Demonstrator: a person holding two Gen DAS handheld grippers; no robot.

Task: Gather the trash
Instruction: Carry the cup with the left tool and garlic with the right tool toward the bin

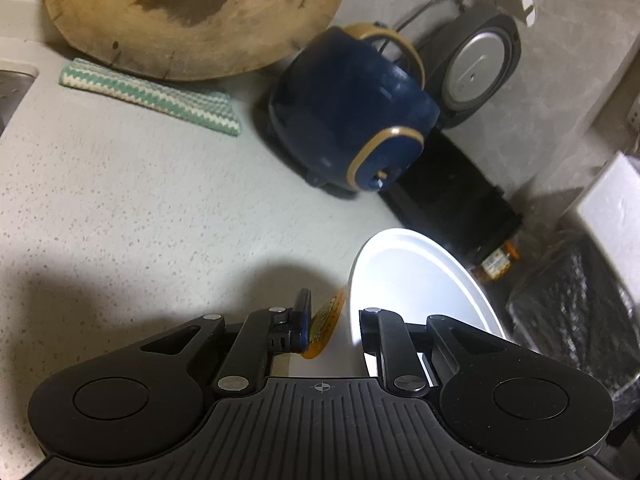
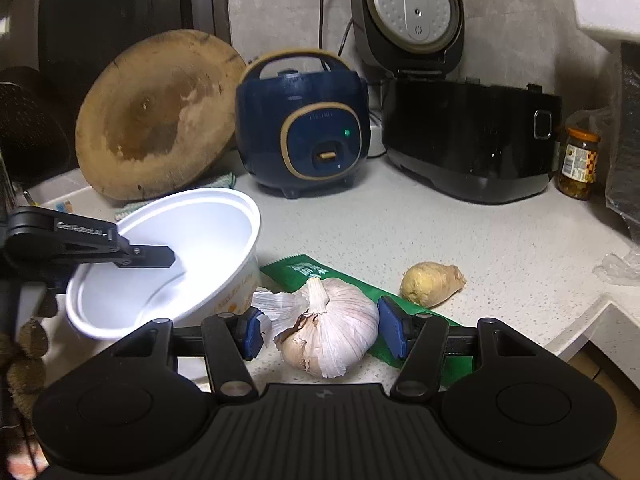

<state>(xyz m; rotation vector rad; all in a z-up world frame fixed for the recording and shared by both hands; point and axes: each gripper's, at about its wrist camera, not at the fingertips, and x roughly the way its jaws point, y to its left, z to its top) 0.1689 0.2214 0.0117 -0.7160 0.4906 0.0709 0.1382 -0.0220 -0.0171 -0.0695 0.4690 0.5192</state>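
**Left tongs grasping bowl wall; right tongs spread around garlic**

The left tongs (image 1: 326, 322) are clamped on the wall of the white paper bowl (image 2: 168, 264): one finger (image 1: 301, 312) presses the printed orange outer face, the other lies inside against the white inner face. The right wrist view shows the bowl tilted, mouth turned toward the camera, with nothing inside. Its base is near the table (image 2: 400, 232); whether it touches cannot be told.

The right tongs (image 2: 320, 330) are released, blue pads (image 2: 390, 326) spread wide. A garlic bulb (image 2: 332, 328) lies between them on the table, touching neither pad. Loose papery skin trails from the bulb toward the bowl. Under the bulb, a green wrapper (image 2: 300, 270) lies flat, running from ahead of the tongs back under the right pad. A piece of ginger (image 2: 432, 284) lies ahead and right of the right pad, apart from the wrapper.

Farther ahead stand a blue rice cooker (image 2: 302, 128), lid closed, and a black rice cooker (image 2: 472, 140), lid raised. A round wooden board (image 2: 160, 116) leans ahead left. A jar (image 2: 580, 162) stands at far right. The table edge steps down to the right of the tongs; bare table lies between the ginger and the cookers.
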